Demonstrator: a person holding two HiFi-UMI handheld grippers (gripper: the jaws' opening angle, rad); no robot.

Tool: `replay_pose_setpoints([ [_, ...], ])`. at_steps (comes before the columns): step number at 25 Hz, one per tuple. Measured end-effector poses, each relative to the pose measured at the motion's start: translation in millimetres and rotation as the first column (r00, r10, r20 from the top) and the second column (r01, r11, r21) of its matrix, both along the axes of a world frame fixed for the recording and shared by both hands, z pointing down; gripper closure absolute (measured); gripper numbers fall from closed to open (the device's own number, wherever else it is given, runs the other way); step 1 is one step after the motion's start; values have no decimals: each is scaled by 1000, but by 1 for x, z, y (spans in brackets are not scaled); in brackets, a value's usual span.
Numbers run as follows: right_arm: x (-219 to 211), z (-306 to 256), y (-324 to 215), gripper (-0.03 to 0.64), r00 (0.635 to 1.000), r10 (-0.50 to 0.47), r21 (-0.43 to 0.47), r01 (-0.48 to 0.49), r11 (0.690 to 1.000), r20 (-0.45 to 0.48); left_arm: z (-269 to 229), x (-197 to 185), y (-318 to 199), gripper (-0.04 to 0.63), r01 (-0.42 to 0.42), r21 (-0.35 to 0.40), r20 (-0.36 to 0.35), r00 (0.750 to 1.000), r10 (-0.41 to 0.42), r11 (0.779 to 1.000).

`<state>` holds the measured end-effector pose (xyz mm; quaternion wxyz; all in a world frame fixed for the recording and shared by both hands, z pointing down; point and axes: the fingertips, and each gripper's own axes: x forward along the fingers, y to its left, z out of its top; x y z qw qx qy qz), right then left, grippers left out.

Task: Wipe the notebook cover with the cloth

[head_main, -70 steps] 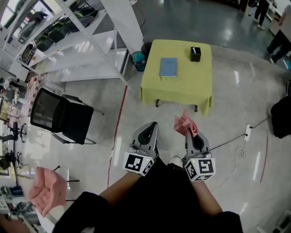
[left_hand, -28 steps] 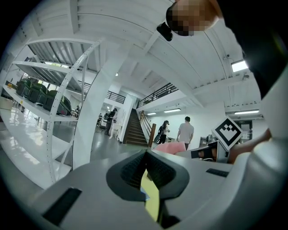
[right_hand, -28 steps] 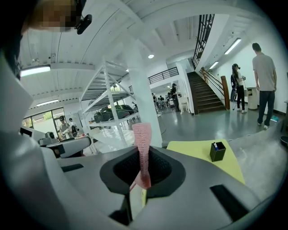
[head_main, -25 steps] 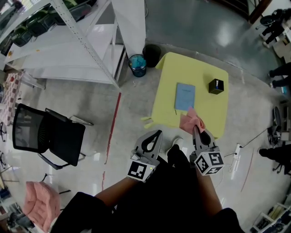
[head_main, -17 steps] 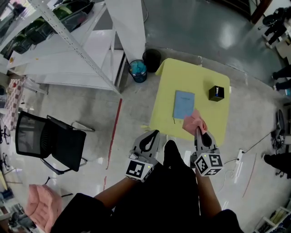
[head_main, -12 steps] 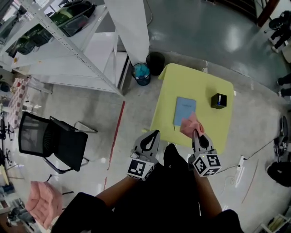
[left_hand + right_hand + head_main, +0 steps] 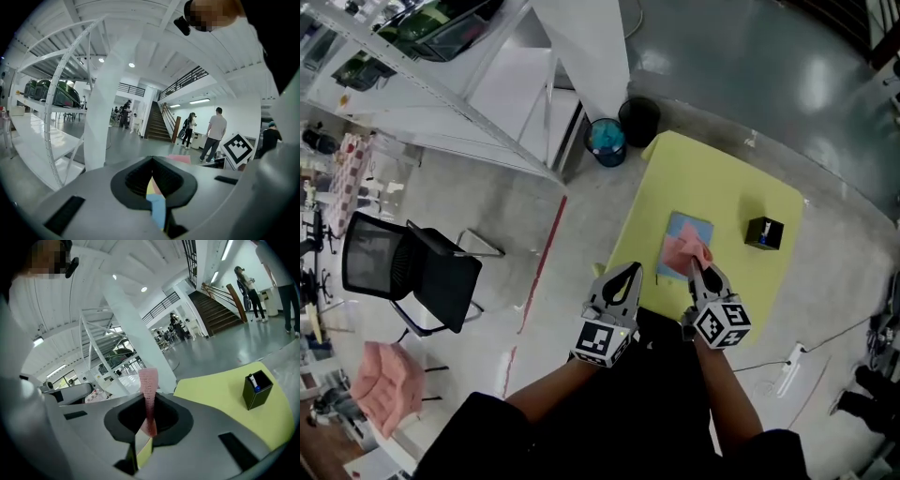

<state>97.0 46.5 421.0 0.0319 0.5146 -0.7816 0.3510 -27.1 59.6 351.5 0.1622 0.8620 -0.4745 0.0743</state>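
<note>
A light blue notebook (image 7: 678,228) lies on the yellow-green table (image 7: 722,197). My right gripper (image 7: 700,275) is shut on a pink cloth (image 7: 683,251), which hangs in front of the notebook's near part in the head view. In the right gripper view the pink cloth (image 7: 148,394) stands up between the shut jaws, with the table (image 7: 220,385) beyond. My left gripper (image 7: 623,278) is shut with nothing in it, left of the table's near edge. Through the left gripper's (image 7: 153,187) jaw slit a sliver of the blue notebook (image 7: 158,212) shows.
A black pen holder (image 7: 765,232) stands on the table's right side. A blue bin (image 7: 607,141) and a black bin (image 7: 638,119) sit behind the table. White shelving (image 7: 478,84) and a black chair (image 7: 408,267) are to the left. People stand far off (image 7: 213,136).
The person has walked up to the table. The table and notebook have come closer, and the cloth in my right gripper now overlaps the notebook in the head view.
</note>
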Motion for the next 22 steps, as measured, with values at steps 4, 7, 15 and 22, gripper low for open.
replay_pose_setpoints([
  [4, -1, 26, -15, 578, 999, -50, -51, 50, 997, 20, 23, 8, -8, 588, 26, -27, 51, 998, -25, 999],
  [7, -8, 41, -32, 578, 993, -115, -62, 115, 991, 6, 35, 12, -20, 588, 52, -49, 63, 997, -49, 997],
  [15, -16, 122, -71, 578, 987, -161, -175, 157, 972, -6, 78, 26, -39, 588, 51, -105, 103, 994, -40, 993],
  [22, -20, 189, -100, 578, 988, -146, -240, 152, 959, 42, 122, 27, -64, 588, 44, -137, 110, 994, -29, 990],
])
